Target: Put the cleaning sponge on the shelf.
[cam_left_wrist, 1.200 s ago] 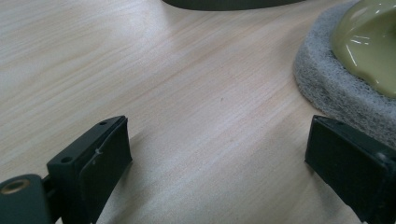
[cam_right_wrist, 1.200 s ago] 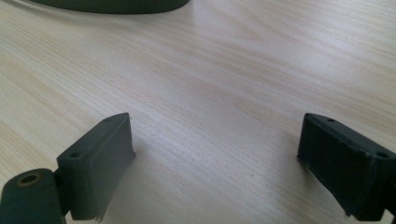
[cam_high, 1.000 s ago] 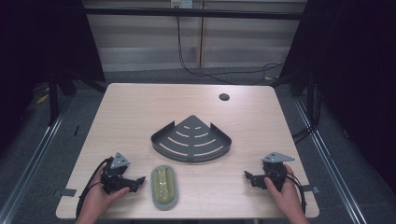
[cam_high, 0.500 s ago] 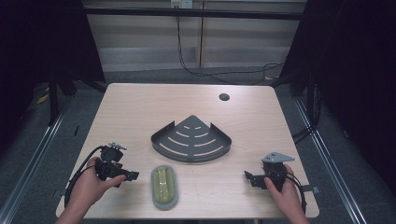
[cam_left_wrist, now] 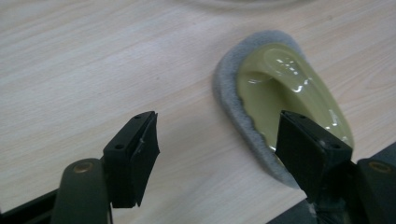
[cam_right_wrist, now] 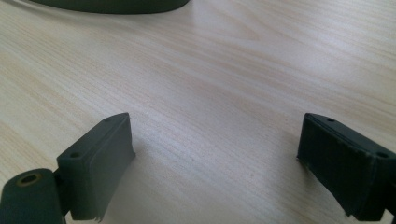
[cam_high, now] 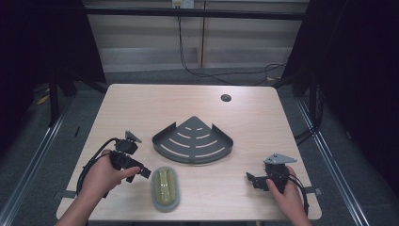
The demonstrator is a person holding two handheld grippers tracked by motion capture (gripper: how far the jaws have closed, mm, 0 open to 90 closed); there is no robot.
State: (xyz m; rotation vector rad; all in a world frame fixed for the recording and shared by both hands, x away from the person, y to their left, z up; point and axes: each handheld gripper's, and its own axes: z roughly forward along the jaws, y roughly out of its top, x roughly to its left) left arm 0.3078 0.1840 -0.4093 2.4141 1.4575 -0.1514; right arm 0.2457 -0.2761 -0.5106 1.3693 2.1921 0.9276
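Observation:
An oval sponge [cam_high: 165, 187] with a glossy yellow-green top and a grey felt rim lies near the table's front edge. In the left gripper view the sponge [cam_left_wrist: 280, 93] sits below and beyond the right jaw. My left gripper [cam_high: 142, 172] hovers above the table just left of the sponge and points at it. It is open with nothing between its jaws [cam_left_wrist: 217, 128], and they have just been closing a little. A dark grey quarter-round corner tray [cam_high: 193, 141] stands empty at mid-table. My right gripper [cam_high: 251, 180] rests low at the front right, open over bare wood [cam_right_wrist: 217, 126].
The tray's dark wall [cam_right_wrist: 116, 4] shows at the top of the right gripper view. A round cable hole [cam_high: 226, 98] lies at the back right of the wooden table [cam_high: 141, 108]. Cables trail from both grippers toward the front edge.
My left hand has lifted off the table, first drawing left and then moving up the picture, and its jaws stand narrower. The right hand, the sponge and the tray have not moved.

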